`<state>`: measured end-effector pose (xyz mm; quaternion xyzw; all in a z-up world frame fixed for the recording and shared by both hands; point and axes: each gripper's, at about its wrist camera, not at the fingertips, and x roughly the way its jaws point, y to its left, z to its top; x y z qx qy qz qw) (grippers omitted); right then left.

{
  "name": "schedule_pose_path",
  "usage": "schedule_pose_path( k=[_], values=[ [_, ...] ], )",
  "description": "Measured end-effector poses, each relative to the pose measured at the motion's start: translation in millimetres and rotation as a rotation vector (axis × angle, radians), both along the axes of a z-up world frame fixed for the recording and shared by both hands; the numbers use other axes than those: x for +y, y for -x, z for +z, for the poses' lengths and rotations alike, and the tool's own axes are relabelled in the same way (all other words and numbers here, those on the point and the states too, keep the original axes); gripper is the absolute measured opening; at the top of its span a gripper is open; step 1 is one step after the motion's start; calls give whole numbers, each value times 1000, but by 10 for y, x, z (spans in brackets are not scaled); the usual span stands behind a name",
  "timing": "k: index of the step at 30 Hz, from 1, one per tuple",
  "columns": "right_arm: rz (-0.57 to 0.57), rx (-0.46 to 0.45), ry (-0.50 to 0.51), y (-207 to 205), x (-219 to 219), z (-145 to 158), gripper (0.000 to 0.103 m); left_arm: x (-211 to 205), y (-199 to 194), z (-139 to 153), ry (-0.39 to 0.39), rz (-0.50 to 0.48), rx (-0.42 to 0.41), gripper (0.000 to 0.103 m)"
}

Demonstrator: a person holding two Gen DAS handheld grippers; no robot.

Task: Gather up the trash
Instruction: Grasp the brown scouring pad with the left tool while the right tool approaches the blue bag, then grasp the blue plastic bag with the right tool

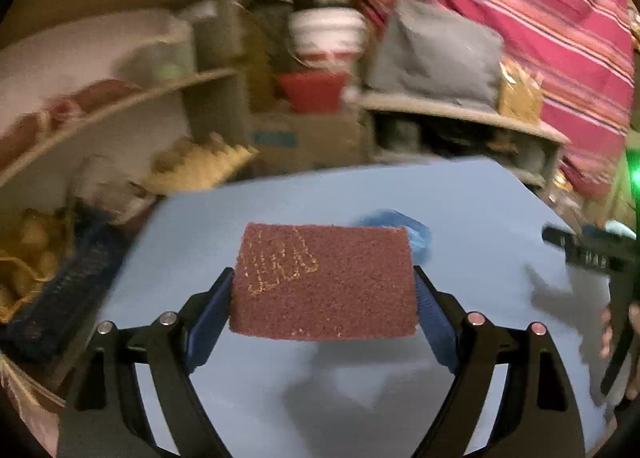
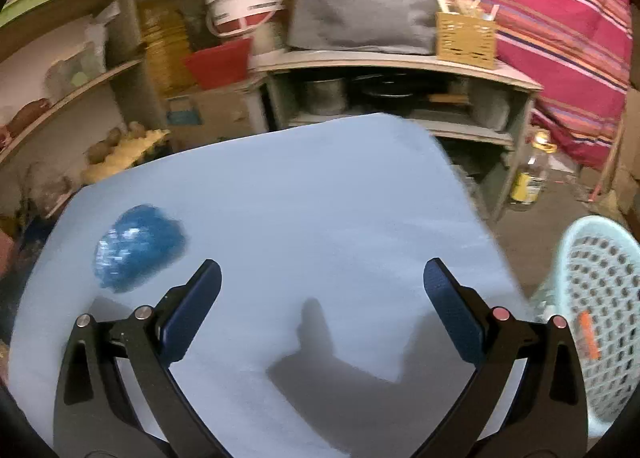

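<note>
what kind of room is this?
Likely a home pantry or kitchen storeroom: shelves with produce, pots under a side shelf, an oil jug and a bucket behind the blue table.

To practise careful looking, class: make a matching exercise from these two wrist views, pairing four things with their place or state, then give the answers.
1. scouring pad
2. blue wrapper
3. right gripper
4. basket

A. open, holding nothing
B. beside the table's right edge
C. clamped in the left gripper
D. lying on the table

Pairs: 1-C, 2-D, 3-A, 4-B
</note>
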<state>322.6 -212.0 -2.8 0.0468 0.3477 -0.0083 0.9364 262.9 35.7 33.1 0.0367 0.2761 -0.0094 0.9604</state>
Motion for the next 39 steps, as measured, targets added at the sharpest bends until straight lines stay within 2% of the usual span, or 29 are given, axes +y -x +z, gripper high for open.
schedule_pose_path(
  k=[3,5,8,14,20,25,30,31,33,36,39],
  values=[
    [57,-11,32,-10,340,-25,99,304,21,51,-24,60,-36,84],
    [98,-18,89,-14,592,-55,99,518,4,55,-20,98,-48,84],
    [139,-4,146,-72,879,-141,99,838,-27,57,22,149,-48,84],
    [181,-5,141,-278,1256,-225,99,1274,-7,151,85,221,-77,84],
    [191,-5,182,-485,1540,-222,99,1561,-30,203,107,279,-99,84],
    [210,4,210,-641,1715,-238,99,1768,-36,229,169,306,-105,84],
    [229,38,242,-733,1876,-333,98,1834,11,269,179,323,-122,84],
    [237,42,244,-746,1901,-351,95,1843,15,270,177,327,-124,84],
    [262,64,263,-775,1966,-411,74,1838,16,281,167,332,-128,84],
    [294,105,249,-811,2008,-497,54,1822,33,301,170,331,-138,84],
    [314,120,212,-811,1999,-524,38,1796,38,324,173,328,-147,84]
  ],
)
